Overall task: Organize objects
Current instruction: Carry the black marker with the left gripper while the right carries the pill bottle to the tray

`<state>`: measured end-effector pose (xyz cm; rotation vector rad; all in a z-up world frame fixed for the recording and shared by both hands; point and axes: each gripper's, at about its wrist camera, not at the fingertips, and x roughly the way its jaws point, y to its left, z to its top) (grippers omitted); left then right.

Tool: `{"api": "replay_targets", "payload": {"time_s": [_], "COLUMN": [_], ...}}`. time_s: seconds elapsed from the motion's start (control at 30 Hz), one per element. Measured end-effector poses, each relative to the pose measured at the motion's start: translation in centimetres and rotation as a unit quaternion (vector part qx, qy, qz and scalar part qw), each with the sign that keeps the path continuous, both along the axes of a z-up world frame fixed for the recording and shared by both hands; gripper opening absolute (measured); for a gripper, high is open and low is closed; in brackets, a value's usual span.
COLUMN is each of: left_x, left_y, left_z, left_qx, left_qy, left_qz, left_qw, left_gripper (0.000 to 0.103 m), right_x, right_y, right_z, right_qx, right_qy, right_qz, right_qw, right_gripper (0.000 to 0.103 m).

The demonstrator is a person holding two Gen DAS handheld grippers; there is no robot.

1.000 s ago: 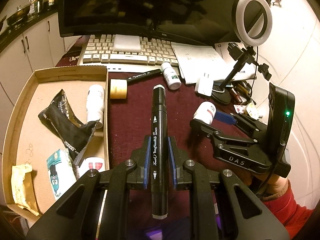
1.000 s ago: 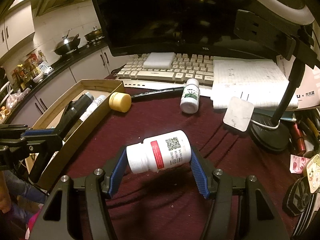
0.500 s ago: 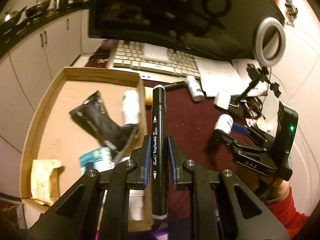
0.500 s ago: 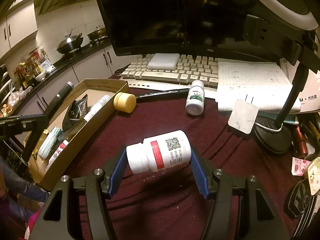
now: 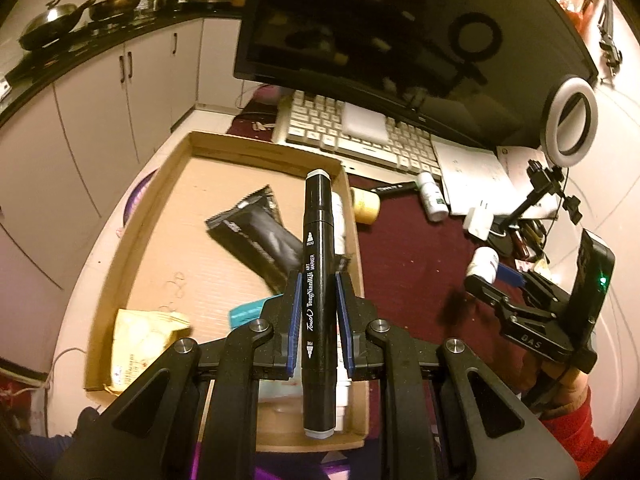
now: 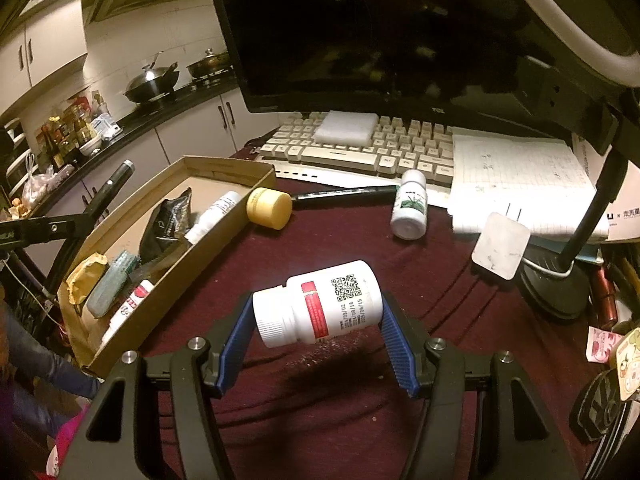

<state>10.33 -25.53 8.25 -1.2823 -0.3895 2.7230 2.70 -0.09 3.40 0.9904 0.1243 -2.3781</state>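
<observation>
My left gripper (image 5: pixel 318 320) is shut on a black art marker (image 5: pixel 318 264) and holds it above the right side of a shallow cardboard box (image 5: pixel 168 216). The box holds a black sachet (image 5: pixel 256 236), a white tube, a yellow packet (image 5: pixel 140 344) and a teal packet. My right gripper (image 6: pixel 316 340) is shut on a white pill bottle with a red label (image 6: pixel 320 308), held sideways above the maroon cloth (image 6: pixel 360 420). The right gripper also shows in the left wrist view (image 5: pixel 486 276), to the right of the box. The box shows in the right wrist view (image 6: pixel 224 168), at left.
A yellow-capped jar (image 6: pixel 268 208), a black pen (image 6: pixel 344 194) and a green-labelled white bottle (image 6: pixel 408 210) lie on the cloth. Behind are a keyboard (image 6: pixel 360 148), a monitor (image 6: pixel 380 40), papers (image 6: pixel 520 184) and a ring-light stand (image 6: pixel 560 280). Kitchen cabinets stand at left.
My left gripper has moved left and up with the marker, from over the cloth to over the box. My right gripper has stayed almost still with the bottle.
</observation>
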Motion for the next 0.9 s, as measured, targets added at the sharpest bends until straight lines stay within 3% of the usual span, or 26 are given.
{"api": "replay_targets", "payload": {"time_s": [0.9], "left_x": [-0.2], "left_y": [-4.3], "left_z": [-4.2], "left_qx": [-0.015], "left_qy": [-0.044], "left_qz": [0.043], "left_qw": [0.998], "left_gripper": [0.016], "right_x": [0.8], "right_y": [-3.6], "right_z": [1.3], "right_qx": [0.028], "right_qy": [0.018], "right_qz": [0.047], "right_qw": [0.998], "right_gripper": [0.061]}}
